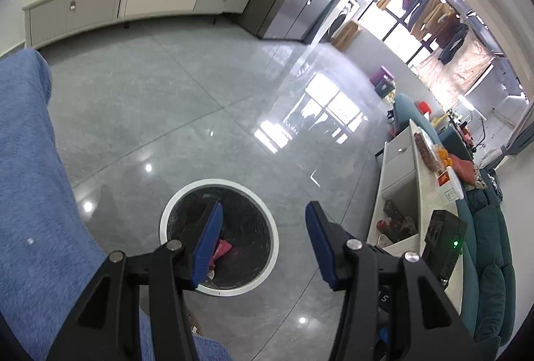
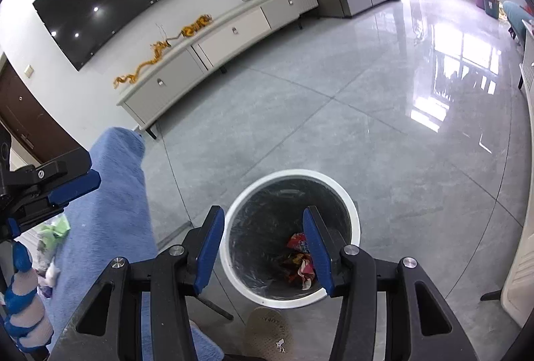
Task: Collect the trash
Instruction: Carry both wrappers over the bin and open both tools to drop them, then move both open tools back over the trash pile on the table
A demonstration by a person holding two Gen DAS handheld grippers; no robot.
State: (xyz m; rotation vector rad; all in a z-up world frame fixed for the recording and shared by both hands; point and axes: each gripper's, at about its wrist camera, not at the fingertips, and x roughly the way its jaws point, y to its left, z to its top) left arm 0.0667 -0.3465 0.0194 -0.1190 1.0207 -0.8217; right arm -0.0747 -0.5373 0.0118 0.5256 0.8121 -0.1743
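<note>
A round trash bin with a white rim [image 1: 272,227] and a black liner stands on the grey floor. A pink wrapper [image 1: 223,248] lies inside it. In the right wrist view the bin's rim [image 2: 354,217] surrounds red and orange wrappers [image 2: 298,255] at the bottom. My left gripper [image 1: 264,216] hangs open above the bin's right edge, nothing between its fingers. My right gripper [image 2: 263,220] is open over the bin's mouth, also empty. A blue fingertip [image 2: 77,184] of the left gripper shows at the left of the right wrist view.
A blue cloth [image 2: 113,194] lies left of the bin. A low white table [image 1: 422,174] with snacks stands to the right, a teal sofa [image 1: 487,244] behind it. A slipper [image 2: 267,339] is just before the bin. Green and white scraps [image 2: 50,232] lie at far left.
</note>
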